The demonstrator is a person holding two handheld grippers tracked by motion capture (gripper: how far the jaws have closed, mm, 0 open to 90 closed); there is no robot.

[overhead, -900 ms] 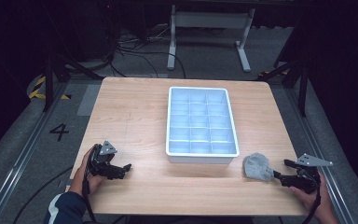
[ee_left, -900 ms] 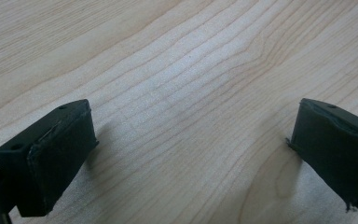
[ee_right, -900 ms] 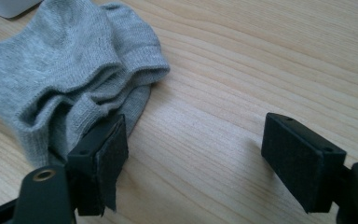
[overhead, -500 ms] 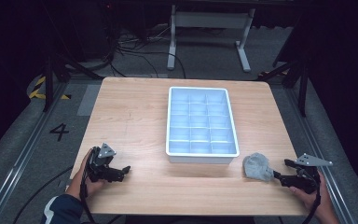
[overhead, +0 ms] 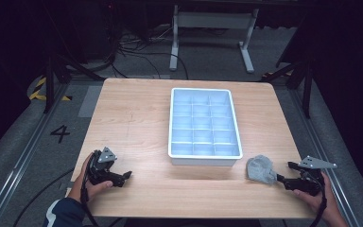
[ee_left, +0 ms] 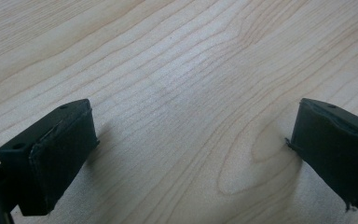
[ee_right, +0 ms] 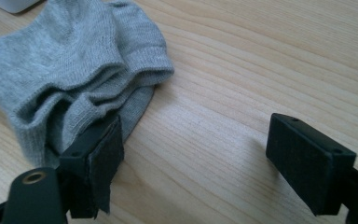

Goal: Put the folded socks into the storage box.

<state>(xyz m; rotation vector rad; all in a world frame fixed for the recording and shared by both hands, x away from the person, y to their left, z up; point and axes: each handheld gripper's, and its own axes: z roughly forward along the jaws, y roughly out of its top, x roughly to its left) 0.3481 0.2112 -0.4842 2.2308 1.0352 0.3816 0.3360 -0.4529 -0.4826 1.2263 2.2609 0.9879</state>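
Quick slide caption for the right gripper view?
Open right gripper on the wooden table, one jaw against a crumpled grey sock.

1. Bare table (overhead: 137, 123) left of the white divided tray (overhead: 204, 125); open passage from the near edge to the far edge.
2. Tray mid-table; raised rim blocks any low sweep across the centre.
3. Grey sock (overhead: 261, 169) just off the tray's near right corner; narrow gap between them.
4. Right claw (ee_right: 191, 158) spread wide; sock against one pad, bare wood between.
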